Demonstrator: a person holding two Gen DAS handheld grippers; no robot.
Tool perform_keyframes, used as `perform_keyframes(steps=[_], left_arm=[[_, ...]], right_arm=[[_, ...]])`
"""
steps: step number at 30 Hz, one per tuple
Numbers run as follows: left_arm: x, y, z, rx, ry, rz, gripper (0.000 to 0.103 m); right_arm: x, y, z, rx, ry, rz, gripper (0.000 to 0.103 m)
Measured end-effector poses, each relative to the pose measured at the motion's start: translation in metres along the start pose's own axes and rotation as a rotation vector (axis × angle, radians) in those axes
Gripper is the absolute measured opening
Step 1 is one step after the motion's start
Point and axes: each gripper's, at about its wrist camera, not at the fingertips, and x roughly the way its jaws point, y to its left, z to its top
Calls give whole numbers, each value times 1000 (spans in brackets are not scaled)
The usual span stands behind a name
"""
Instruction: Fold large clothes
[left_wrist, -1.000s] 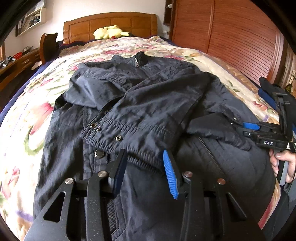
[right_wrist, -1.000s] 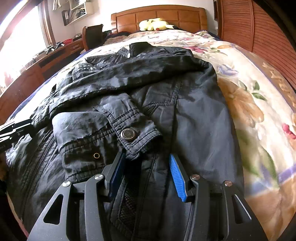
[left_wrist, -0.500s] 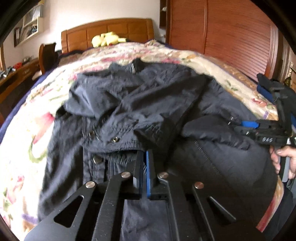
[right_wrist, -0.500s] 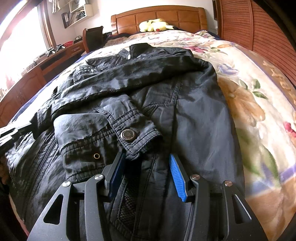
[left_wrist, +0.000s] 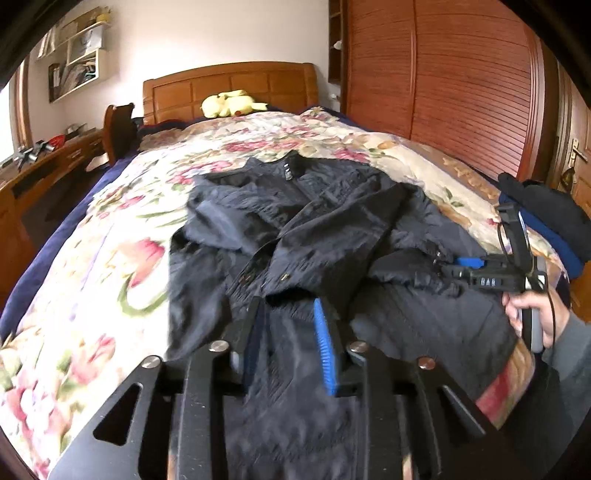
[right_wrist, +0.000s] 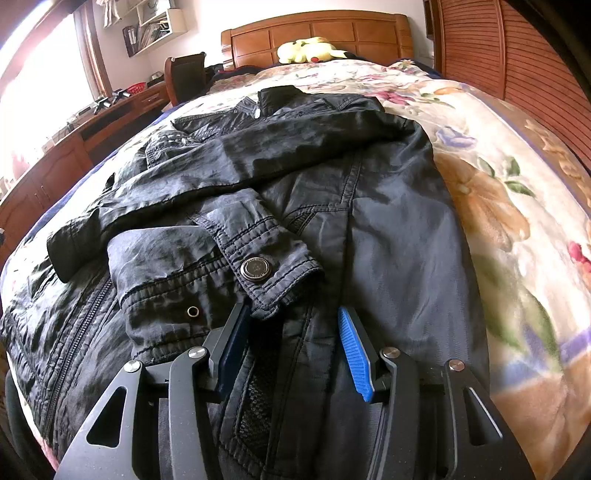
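A dark navy jacket lies front-up on the bed, both sleeves folded across its chest. My left gripper hovers over the jacket's lower front. Its jaws are opening, and no cloth is pinched between the blue pads. My right gripper stands open low over the jacket near its hem. A sleeve cuff with a metal snap lies just beyond its left finger. In the left wrist view the right gripper shows at the jacket's right edge, held by a hand.
The bed's floral cover spreads around the jacket, with a wooden headboard and a yellow plush toy at the far end. A slatted wardrobe stands to the right, a desk and chair to the left. Dark clothes are piled at the right.
My left gripper shut over the folded sleeve's cuff half a second ago, then opened while pulling back and up. The sleeve stays on the jacket. The right gripper has not moved.
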Motion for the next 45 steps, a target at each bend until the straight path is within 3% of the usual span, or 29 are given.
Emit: perform_keyframes(steps=[2,4,7,13,21,45], left_arm=[[-12,12,-11,-3,9,31,45],[-21,23,-20,-15,19,62,60],[-29,37,-29,-46,40,93,70],[-36,59,-37,-74,69,115,79],[-37,64,-48,-93,59,71,81],[-30,53,-76,-148,81,72,81]], right_arm=[[0,0,0,-1,1,-2,51],[0,0,0,0,1,-1,51],[1,0,0,3,2,2,51],[1,-1,0,4,3,2,52],[2,0,1,0,5,-5,52],[0,5,-2,-15,-4,-24,52]])
